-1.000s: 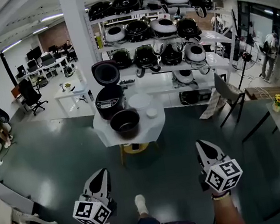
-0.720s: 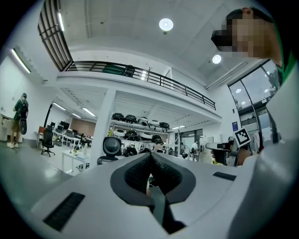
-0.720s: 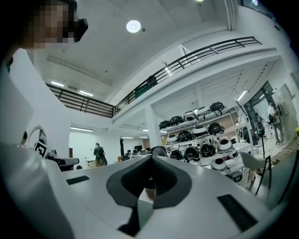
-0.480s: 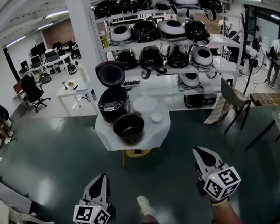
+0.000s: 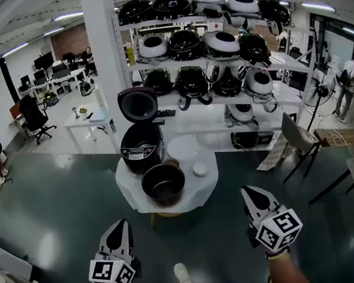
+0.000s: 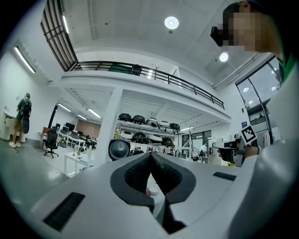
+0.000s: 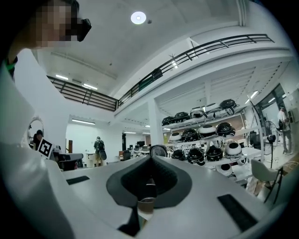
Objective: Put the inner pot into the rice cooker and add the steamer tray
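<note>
Closed grippers, open floor ahead
Left gripper [image 5: 120, 224] and right gripper [image 5: 250, 191] (both with jaws together, empty) sit at bottom; bare floor [image 5: 55, 208] separates them from the table [image 5: 130, 192] at centre, the inner pot [image 5: 163, 183] near its front edge, before the open rice cooker [image 5: 141, 148].

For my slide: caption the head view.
Left gripper and right gripper, both shut, face a table with open rice cooker, inner pot and steamer tray.

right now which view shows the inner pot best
Head view: the inner pot sits whole on the white table, by the open rice cooker. In both gripper views the gripper's own body blocks it; only the cooker's lid shows.
</note>
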### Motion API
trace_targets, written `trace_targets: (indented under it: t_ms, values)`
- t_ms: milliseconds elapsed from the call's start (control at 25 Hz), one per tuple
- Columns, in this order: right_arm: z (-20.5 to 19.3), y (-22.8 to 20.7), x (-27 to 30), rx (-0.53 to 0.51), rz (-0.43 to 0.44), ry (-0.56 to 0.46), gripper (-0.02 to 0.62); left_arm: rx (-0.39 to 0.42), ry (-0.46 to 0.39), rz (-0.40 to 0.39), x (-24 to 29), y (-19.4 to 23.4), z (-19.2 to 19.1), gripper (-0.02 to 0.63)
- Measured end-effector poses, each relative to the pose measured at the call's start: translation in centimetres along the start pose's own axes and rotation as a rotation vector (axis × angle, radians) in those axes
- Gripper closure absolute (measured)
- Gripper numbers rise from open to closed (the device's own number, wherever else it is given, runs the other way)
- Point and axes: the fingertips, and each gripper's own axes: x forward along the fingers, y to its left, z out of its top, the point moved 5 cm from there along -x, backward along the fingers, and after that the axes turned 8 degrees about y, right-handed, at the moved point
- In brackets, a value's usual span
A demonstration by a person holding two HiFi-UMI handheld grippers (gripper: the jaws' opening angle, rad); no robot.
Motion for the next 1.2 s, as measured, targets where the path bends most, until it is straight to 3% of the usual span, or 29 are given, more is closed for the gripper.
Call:
trace_targets:
  t_ms: [400,600,840,920,1080,1200]
  values:
    - [4.2,-3.4,14.4,0.025,0.035,-0.001,0.589,0.022,-0.03,-0.015,11.5,7.6,3.7,0.584]
    - [4.2,-5.4,17.4,0.026,0.063,0.01,0.589,0.044,-0.01,0.004,15.7,8.7,4.4,0.583]
    - [3.6,-8.8,18.5,0.024,0.047,0.048,0.589,-0.004,-0.006,0.041,18.2,8.4,3.4,0.576]
    - [3.4,-9.4,19.2,0.027,0.048,0.047,0.589,0.001,-0.005,0.035,19.0,8.5,3.3,0.504]
    - [2.8,-9.3,20.8,0.037,0.067,0.057,0.589,0.036,0.016,0.0,20.9,9.2,2.5,0.267]
    - [2.4,-8.1,21.9,0.033,0.072,0.07,0.589,0.065,0.039,-0.006,21.7,10.0,2.1,0.195]
